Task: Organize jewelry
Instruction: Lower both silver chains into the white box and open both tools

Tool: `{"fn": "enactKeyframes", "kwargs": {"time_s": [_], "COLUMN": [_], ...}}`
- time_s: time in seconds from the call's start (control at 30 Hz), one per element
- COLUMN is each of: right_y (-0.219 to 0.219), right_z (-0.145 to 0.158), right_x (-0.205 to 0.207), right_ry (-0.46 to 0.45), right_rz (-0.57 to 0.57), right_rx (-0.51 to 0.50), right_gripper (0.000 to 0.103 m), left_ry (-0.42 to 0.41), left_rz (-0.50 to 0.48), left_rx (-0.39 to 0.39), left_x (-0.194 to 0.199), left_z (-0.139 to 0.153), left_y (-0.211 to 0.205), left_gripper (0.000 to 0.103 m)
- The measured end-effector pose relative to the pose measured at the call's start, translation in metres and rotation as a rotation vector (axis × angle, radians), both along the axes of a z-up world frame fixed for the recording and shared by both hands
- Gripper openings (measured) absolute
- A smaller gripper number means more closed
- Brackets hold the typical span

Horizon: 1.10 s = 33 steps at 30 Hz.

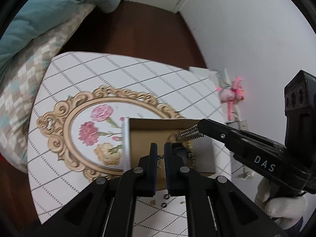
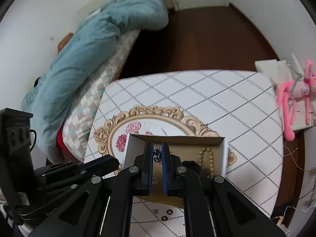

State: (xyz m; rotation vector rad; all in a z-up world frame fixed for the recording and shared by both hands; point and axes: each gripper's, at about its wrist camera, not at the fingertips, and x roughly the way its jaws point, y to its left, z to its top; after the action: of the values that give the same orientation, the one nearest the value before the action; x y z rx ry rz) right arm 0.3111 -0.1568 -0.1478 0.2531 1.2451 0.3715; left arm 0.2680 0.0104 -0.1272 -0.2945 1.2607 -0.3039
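one open cardboard box (image 2: 222,138), one beaded necklace (image 2: 207,158) inside it, two small dark rings (image 2: 166,215) on the table, perhaps two tiny studs (image 2: 155,210), two grippers, one pink plush toy (image 2: 290,98).

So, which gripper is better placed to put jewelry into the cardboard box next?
Right, probably. The right gripper is shut on the coiled chain directly above the open cardboard box, so opening should drop it inside. The left gripper sits by the box's left wall.
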Motion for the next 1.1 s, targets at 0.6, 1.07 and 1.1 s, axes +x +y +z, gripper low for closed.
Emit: {"fn": "enactKeyframes", "kwargs": {"time_s": [0.6,1.07,1.1], "right_y": [-0.024,-0.046,-0.044], "right_z": [-0.039,-0.024,-0.02], "right_x": [-0.04,-0.097,-0.101], "right_ry": [0.009,-0.094,-0.105], "right_rz": [-0.065,-0.165,-0.166], "right_rx": [-0.358,-0.426,-0.428], "right_gripper": [0.1,0.103,0.103], "left_ry": [-0.028,-0.113,-0.127], "left_rz": [0.094,0.106,0.107], "left_rx": [0.364,0.419,0.416], "left_x": [-0.029,-0.063,-0.066], "left_z": [-0.04,-0.027,-0.021], "left_y": [0.005,-0.013,-0.014], "left_gripper": [0.092,0.103,0.103]}}
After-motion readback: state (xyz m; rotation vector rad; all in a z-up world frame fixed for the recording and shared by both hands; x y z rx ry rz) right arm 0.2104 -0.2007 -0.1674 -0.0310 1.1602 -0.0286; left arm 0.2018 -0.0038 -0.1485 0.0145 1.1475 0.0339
